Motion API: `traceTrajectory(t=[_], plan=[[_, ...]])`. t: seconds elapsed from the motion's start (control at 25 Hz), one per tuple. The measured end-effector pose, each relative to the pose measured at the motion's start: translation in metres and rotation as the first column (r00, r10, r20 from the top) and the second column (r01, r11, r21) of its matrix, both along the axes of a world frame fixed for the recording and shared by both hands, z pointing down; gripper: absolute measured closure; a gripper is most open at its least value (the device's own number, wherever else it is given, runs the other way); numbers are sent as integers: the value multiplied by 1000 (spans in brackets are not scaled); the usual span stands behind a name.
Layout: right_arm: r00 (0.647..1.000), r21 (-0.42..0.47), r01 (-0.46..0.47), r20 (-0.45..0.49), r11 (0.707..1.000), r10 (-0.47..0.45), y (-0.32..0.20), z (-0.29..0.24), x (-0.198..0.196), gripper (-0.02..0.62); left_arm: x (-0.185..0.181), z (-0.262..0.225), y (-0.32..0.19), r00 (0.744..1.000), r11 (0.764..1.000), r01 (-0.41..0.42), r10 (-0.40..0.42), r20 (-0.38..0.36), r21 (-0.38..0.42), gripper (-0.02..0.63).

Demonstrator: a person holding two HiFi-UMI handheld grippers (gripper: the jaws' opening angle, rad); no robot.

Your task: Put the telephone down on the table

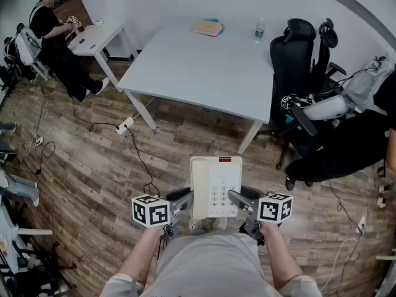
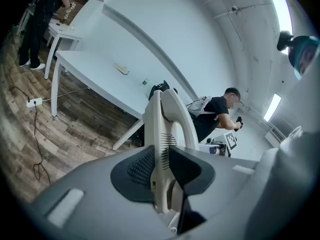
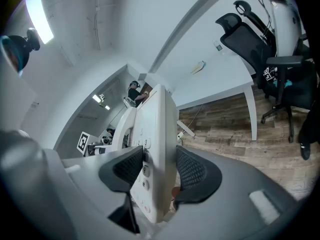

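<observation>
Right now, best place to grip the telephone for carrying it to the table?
The telephone is a flat slab: pinch its thin long edges, face to back, one tool from each side, as the left tool and right tool do.

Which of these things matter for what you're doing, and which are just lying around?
In the job: telephone; left gripper and right gripper, both clamped on it; table.
Lying about: book, water bottle, office chair, power strip.
</observation>
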State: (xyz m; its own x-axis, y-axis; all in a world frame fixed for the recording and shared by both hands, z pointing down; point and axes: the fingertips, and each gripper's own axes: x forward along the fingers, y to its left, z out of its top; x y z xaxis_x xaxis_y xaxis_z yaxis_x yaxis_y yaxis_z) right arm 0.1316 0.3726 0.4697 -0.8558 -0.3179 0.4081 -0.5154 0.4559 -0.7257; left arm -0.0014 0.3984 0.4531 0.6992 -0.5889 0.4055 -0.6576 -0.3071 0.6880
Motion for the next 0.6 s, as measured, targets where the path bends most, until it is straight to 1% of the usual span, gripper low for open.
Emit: traceTrajectory(t=[0.44,0.6], plan=[[1000,5,-3,-4,1000,3,-12,4,-1,383,-1,4,-14,1000,1000,-9,9,3,0,502],[1000,8,-6,-10,1000,7,-20,9,-3,382,-4,9,-24,1000,1000,-12,12,-7,0,502]])
